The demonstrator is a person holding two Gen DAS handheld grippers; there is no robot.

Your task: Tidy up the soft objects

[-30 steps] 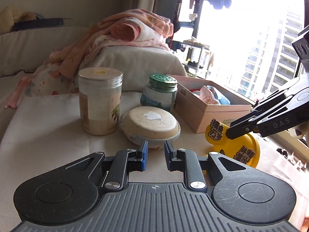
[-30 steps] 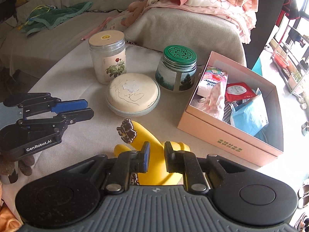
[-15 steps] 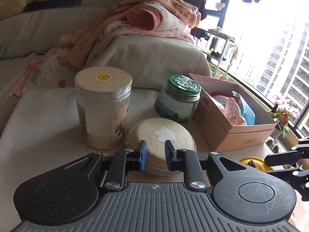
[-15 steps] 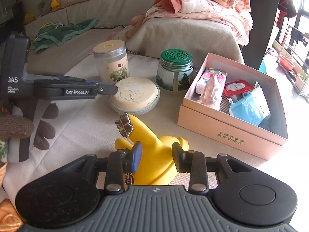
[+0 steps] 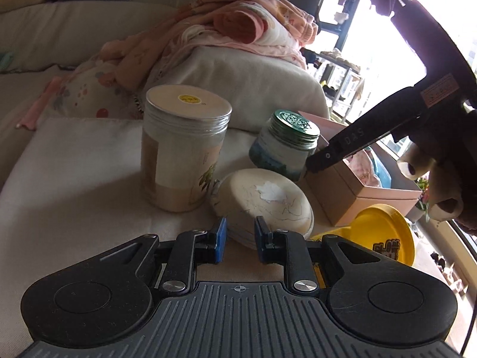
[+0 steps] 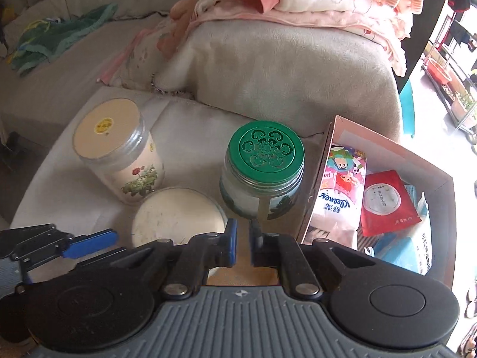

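Observation:
A yellow soft toy (image 5: 384, 238) lies on the cloth-covered table in front of the pink box (image 5: 357, 191). A round cream pouch (image 5: 265, 200) sits just beyond my left gripper (image 5: 240, 238), which is shut and holds nothing. My right gripper (image 6: 243, 238) hangs over the gap between the pouch (image 6: 176, 217) and the green-lidded jar (image 6: 265, 173); its jaws are closing with nothing between them. In the left wrist view the right gripper (image 5: 311, 165) points down beside the box's near corner. The box (image 6: 322, 179) holds a tissue pack (image 6: 340, 185), a red packet (image 6: 384, 203) and a blue pack (image 6: 411, 253).
A tall jar with a cream lid (image 5: 184, 149) stands left of the pouch. Pink blankets (image 5: 238, 29) are piled on a grey cushion behind the table. A green cloth (image 6: 59, 38) lies on the sofa at far left. A gloved hand (image 5: 441, 179) holds the right gripper.
The right gripper opened off the yellow toy, moved forward over the jars and box edge, and its jaws came together. The left gripper shifted nearer the cream pouch.

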